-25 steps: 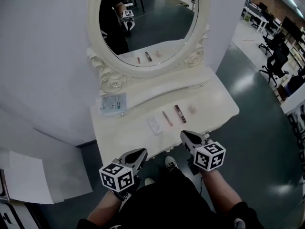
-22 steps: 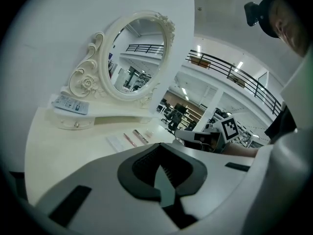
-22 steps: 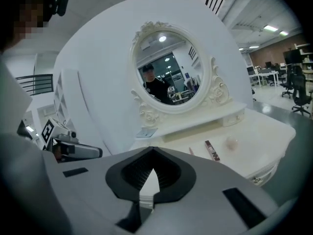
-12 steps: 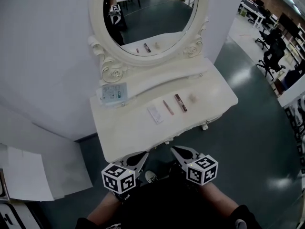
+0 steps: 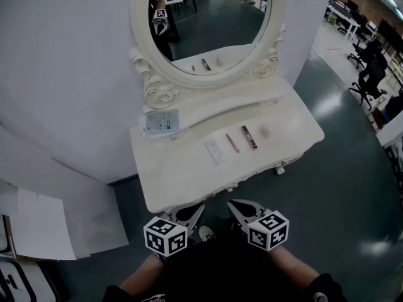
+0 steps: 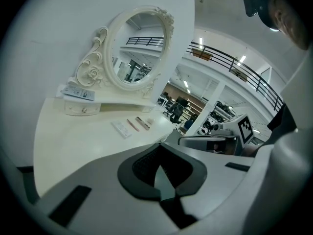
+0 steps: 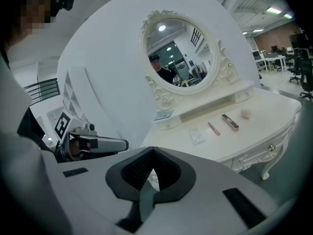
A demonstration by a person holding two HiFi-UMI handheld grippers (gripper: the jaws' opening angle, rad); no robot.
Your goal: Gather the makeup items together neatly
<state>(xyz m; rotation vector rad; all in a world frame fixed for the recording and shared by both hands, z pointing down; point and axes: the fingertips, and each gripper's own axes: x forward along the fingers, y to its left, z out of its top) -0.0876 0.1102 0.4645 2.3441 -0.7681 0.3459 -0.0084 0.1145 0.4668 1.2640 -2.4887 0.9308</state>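
On the white dressing table (image 5: pixel 182 175) lie a white sachet (image 5: pixel 215 150), a thin pink stick (image 5: pixel 232 143), a dark brown tube (image 5: pixel 249 137) and a pale round puff (image 5: pixel 266 131), spaced in a row. The right gripper view shows the same row: sachet (image 7: pixel 197 135), stick (image 7: pixel 213 128), tube (image 7: pixel 230 122), puff (image 7: pixel 245 114). My left gripper (image 5: pixel 199 207) and right gripper (image 5: pixel 232 204) hang side by side just off the table's front edge. Both are shut and hold nothing.
An oval mirror (image 5: pixel 208 24) in a carved frame stands at the table's back. A blue-white packet (image 5: pixel 158 123) lies on the raised shelf under it. White boards (image 5: pixel 38 225) lean at the left. Office chairs (image 5: pixel 371 68) stand far right.
Both grippers have drawn back from the table's front edge towards my body and come closer together. The items on the table have not moved.
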